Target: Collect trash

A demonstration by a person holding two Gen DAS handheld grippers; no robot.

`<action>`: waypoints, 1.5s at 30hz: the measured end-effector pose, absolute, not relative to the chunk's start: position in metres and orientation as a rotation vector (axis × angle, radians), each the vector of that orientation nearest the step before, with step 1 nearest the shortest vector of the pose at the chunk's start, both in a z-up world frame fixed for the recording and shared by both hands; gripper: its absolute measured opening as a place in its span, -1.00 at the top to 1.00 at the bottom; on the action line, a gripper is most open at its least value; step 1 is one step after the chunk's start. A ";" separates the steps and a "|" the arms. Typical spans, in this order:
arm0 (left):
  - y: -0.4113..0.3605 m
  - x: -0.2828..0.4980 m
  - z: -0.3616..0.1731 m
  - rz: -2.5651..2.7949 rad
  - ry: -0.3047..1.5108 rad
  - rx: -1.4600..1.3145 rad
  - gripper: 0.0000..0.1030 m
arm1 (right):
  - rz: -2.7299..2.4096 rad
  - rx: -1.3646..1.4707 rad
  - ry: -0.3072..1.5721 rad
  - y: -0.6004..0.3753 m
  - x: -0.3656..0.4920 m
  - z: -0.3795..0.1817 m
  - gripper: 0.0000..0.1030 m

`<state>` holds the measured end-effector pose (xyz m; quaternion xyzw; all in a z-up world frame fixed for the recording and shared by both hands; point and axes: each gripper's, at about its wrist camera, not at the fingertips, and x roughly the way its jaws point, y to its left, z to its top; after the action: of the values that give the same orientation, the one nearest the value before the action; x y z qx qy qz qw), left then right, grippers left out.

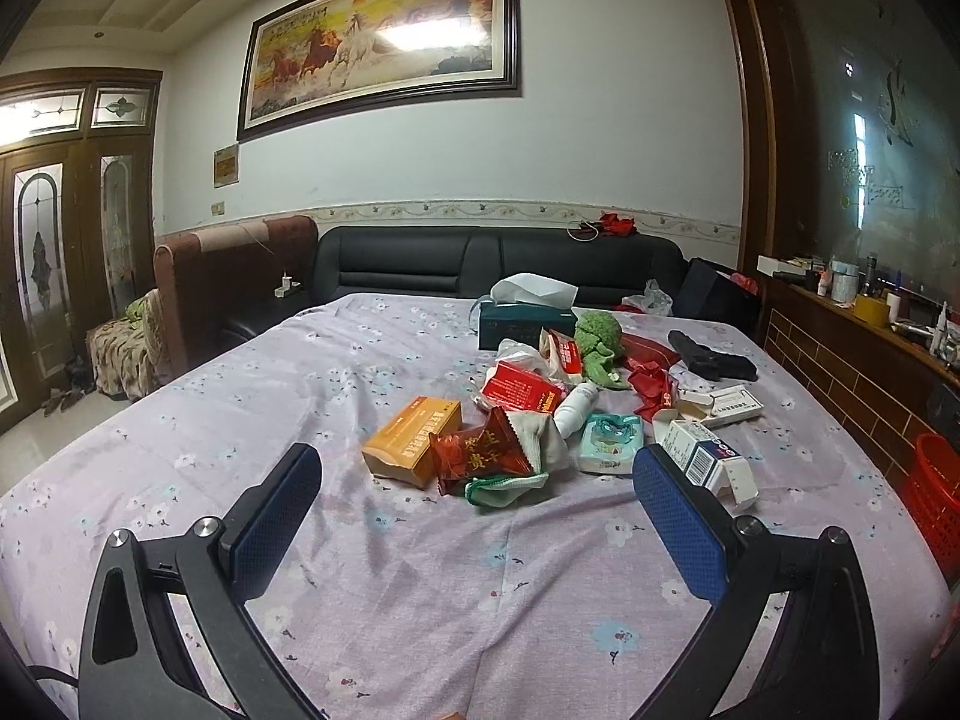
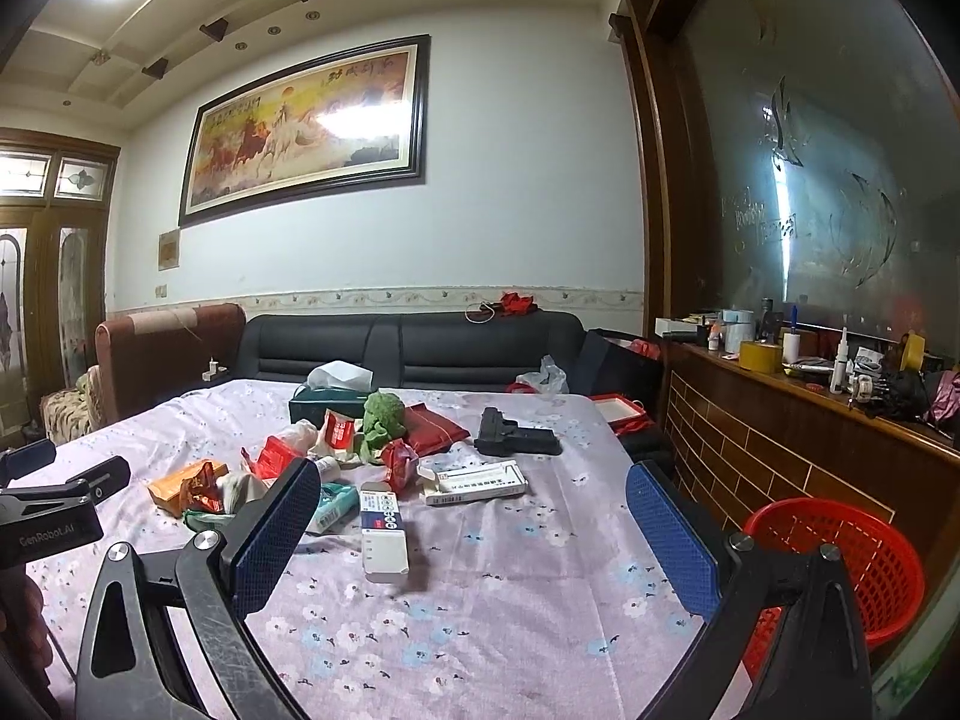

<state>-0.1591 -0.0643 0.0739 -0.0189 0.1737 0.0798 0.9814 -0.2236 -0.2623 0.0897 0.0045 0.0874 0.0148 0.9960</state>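
The trash lies in one loose heap in the middle of the bench (image 1: 300, 540), which is covered with a lilac flowered cloth. Both grippers hover over the near edge, and the heap is ahead of both.

The left gripper (image 1: 477, 483) has its blue-padded fingers spread wide and holds nothing. Just ahead between them lie the red crinkled snack wrapper (image 1: 480, 450) and, touching it on the left, the orange cardboard box (image 1: 411, 438), whose long axis runs diagonally away to the right.

The right gripper (image 2: 474, 507) is also wide open and empty. The white and blue cardboard medicine box (image 2: 384, 534) lies between its fingers, nearer to the left one, with its long axis pointing almost straight away from the camera. This box is the nearest piece to this hand, so I judge that the right hand takes it first, closing across the short side.

The red plastic mesh basket (image 2: 840, 564) stands below the bench edge at the right, beside the right finger. It looks empty as far as its inside shows. It is clearly nearer to the right hand than to the left.
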 end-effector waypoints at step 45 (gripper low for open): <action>-0.067 -0.164 0.072 0.122 0.369 -0.061 -0.99 | 0.044 0.004 0.189 -0.258 -0.224 0.088 -1.00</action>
<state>-0.1636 -0.0668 0.0717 -0.0302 0.1832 0.0606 0.9807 -0.2243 -0.2575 0.0876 0.0022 0.0944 0.0222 0.9953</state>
